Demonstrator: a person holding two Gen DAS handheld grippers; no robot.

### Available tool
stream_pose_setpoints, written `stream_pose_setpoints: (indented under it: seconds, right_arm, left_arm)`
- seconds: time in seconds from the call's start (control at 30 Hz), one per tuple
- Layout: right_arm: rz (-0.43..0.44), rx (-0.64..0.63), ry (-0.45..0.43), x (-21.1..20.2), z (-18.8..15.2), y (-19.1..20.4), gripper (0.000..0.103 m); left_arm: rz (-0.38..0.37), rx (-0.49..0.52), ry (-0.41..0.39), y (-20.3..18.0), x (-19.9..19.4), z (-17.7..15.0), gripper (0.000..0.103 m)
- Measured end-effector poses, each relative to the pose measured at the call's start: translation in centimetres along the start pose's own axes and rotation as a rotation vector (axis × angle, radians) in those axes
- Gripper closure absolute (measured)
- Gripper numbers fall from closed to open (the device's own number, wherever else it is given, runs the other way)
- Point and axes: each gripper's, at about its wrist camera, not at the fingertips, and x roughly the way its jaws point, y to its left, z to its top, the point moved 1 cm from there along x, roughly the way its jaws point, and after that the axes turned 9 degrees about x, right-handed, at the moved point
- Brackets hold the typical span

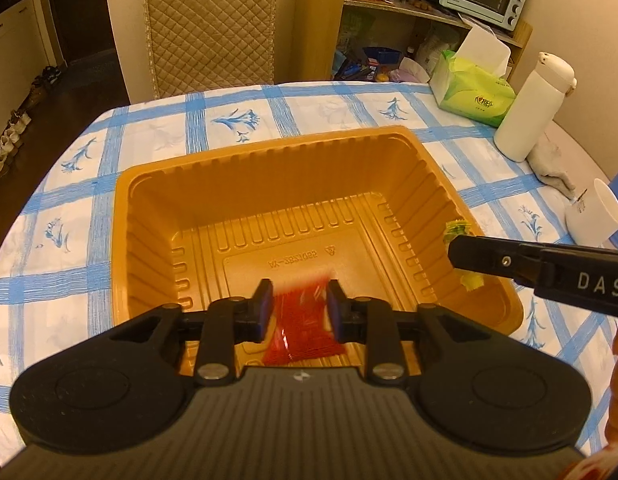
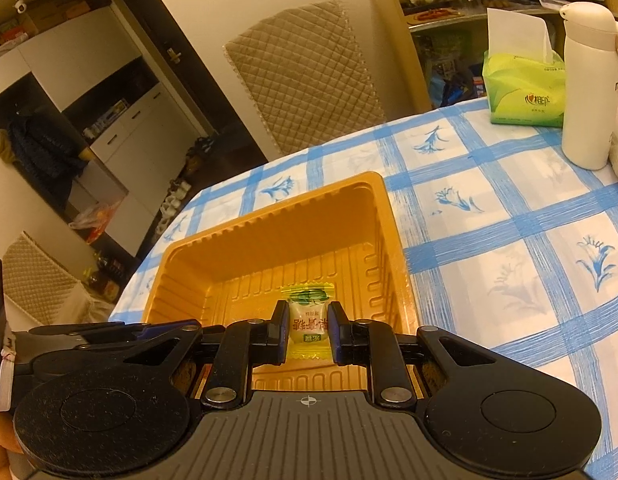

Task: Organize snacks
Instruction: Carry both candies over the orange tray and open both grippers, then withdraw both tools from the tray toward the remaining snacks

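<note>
Dropping both snacks into the orange tray (image 1: 165, 184) at frame centre.
Let your left gripper (image 1: 299, 300), jaws released, clear the blurred red packet (image 1: 305, 336); keep your right gripper (image 2: 308, 318) clenched on the green candy (image 2: 308, 320) until lower.

In the left wrist view the red packet (image 1: 305, 320) between the left gripper (image 1: 300, 300) fingers is smeared by motion blur, so its print cannot be read and whether the pads touch it cannot be told; its near end is hidden behind the gripper body. The right gripper (image 1: 465, 256) covers the middle of the yellow-green candy (image 1: 455, 229), leaving only its crimped ends showing. At the counter's right edge the white cup (image 1: 597, 216) is cut off by the picture's border, and the tray's (image 1: 269, 148) near rim is hidden in both views.
</note>
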Motion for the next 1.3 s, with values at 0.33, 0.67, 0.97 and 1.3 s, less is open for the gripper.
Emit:
stream_pose_setpoints:
  seconds: [0.33,0.67,0.97,1.3]
  right_arm:
    - [-0.004,0.002,0.01,0.6,0.2,0.0,0.082]
    - [0.002,-0.015,-0.005,1.3,0.9,0.8,0.082]
    - [0.02,-0.018,-0.042,-0.2,1.5,1.1,0.044]
    - [0.034,-0.013,-0.053,-3.7,0.1,0.1,0.039]
  left_arm:
    - [0.006,-0.031,0.004,1.7,-0.6,-0.6,0.069]
    - [0.012,-0.055,-0.013,2.6,-1.9,-0.9,0.06]
    - [0.011,-0.06,-0.04,2.5,-3.9,-1.5,0.049]
    - [0.025,-0.089,-0.091,2.3,-7.8,-2.7,0.042]
